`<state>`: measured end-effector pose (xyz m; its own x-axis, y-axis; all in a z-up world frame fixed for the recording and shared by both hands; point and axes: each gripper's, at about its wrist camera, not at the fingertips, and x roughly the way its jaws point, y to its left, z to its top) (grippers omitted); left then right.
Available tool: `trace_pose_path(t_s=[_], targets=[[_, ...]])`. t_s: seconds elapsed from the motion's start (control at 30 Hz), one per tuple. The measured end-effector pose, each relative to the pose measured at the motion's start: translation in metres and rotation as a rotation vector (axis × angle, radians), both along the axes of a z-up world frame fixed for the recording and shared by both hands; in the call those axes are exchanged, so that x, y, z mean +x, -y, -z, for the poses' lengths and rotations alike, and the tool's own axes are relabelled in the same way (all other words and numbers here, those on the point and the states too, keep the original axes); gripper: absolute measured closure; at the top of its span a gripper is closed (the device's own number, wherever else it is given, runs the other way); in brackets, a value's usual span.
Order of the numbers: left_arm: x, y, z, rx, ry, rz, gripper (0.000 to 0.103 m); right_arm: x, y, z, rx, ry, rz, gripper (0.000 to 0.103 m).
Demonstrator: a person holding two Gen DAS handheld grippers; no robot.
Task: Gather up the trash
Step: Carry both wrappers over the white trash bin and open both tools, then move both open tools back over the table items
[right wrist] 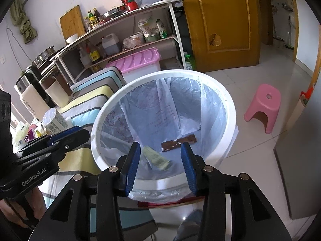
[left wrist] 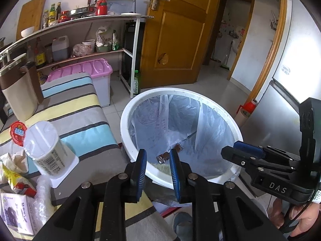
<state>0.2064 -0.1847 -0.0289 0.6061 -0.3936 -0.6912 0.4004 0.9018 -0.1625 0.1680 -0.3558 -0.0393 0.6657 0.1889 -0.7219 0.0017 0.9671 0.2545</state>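
both the left gripper [left wrist: 157, 167] and the right gripper [right wrist: 160, 165] hang apart and empty above the bin [right wrist: 112, 104]; next, fetch the cup [left wrist: 47, 148] from the tabletop [left wrist: 80, 118].

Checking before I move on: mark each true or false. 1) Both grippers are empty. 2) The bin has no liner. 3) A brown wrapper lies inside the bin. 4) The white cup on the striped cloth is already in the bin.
1) True: the left gripper and right gripper hold nothing.
2) False: the bin has a clear plastic liner.
3) True: brown wrapper.
4) False: the white cup lies on the striped cloth, outside the bin.
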Motion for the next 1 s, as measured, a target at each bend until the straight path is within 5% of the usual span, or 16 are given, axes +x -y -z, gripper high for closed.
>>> trace_pose_path(t_s=[0.53,1.0], targets=[[-0.056,-0.057,-0.028,0.001,0.093,-0.114,0.080,-0.037,-0.048,-0.029,-0.010,0.068,-0.107,0.060],[-0.102,-0.140,-0.020,0.000,0.089,-0.260,0.080,-0.047,-0.128,-0.023,0.011,0.049,-0.285,0.060]])
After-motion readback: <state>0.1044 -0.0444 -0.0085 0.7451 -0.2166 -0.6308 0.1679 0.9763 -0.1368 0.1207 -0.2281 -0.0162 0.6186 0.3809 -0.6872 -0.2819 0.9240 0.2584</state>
